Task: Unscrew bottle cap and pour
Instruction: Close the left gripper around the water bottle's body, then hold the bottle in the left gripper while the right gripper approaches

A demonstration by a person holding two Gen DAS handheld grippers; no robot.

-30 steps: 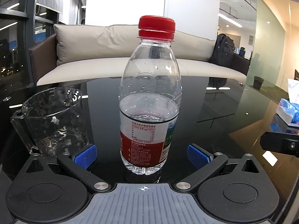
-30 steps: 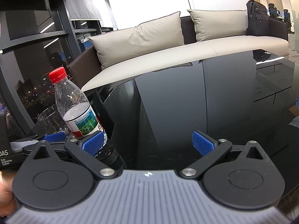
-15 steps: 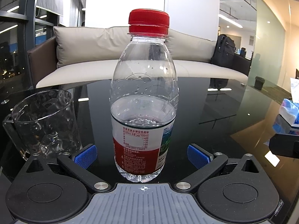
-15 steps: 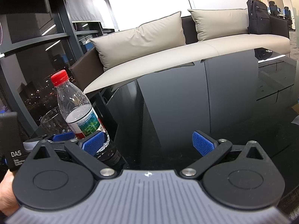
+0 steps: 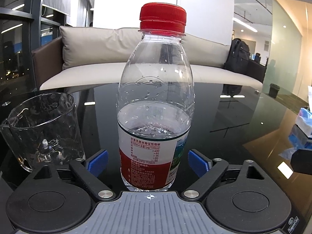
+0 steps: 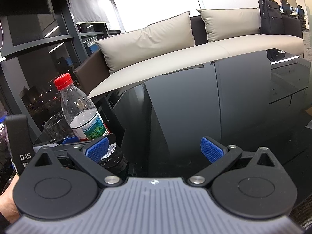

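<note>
**Black linkage grippers with blue pads and grey ribbed housings**

Left gripper (image 5: 147, 160): two black link arms pivot on silver screws, beside large round black discs with shallow circular recesses. Each finger ends in a blue textured pad (image 5: 97, 162). A grey ribbed housing carries a small crosshair mark at its front edge, and small silver screws sit near the pads.

Right gripper (image 6: 155, 149): the same build, with triangular cut-outs in the black arms and blue pads (image 6: 211, 149).

Bare skin of the left hand (image 6: 7, 204) shows at the frame's edge. A black block above it is printed "DAS".
</note>
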